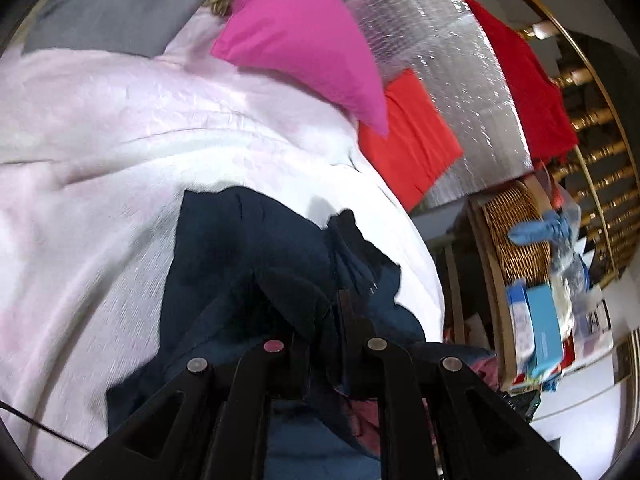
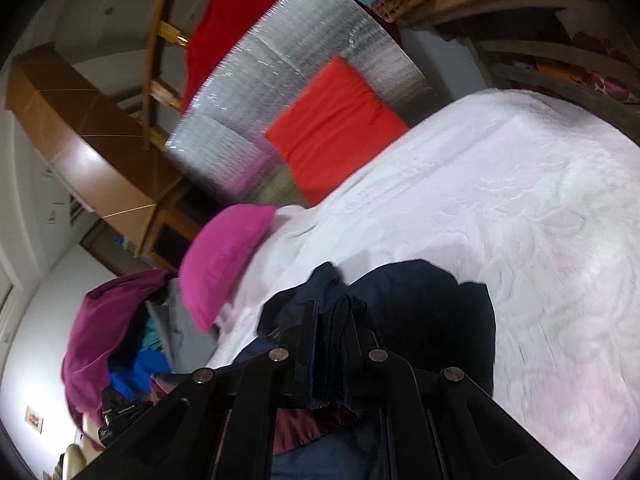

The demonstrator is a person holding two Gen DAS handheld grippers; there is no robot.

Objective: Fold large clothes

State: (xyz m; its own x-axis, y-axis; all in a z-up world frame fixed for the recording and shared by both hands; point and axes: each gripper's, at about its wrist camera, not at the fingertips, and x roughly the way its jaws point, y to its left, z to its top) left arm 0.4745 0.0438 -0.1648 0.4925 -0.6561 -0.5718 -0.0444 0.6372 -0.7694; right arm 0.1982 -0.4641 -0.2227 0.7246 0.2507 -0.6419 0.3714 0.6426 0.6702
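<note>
A dark navy garment (image 1: 248, 264) hangs bunched over a bed with a pale pink-white cover (image 1: 100, 152). My left gripper (image 1: 324, 320) is shut on a fold of the navy garment, which drapes down from the fingers. In the right wrist view the same navy garment (image 2: 420, 312) hangs over the bed cover (image 2: 520, 208). My right gripper (image 2: 332, 320) is shut on a thick fold of it. Both views are tilted and slightly blurred. A maroon lining or cloth shows under each gripper.
A magenta pillow (image 1: 304, 32) and an orange-red cushion (image 1: 408, 136) lie at the head of the bed against a silver foil panel (image 1: 448, 60). A wicker basket (image 1: 516, 232) and boxes stand beside the bed. A pile of clothes (image 2: 120, 340) lies at the left.
</note>
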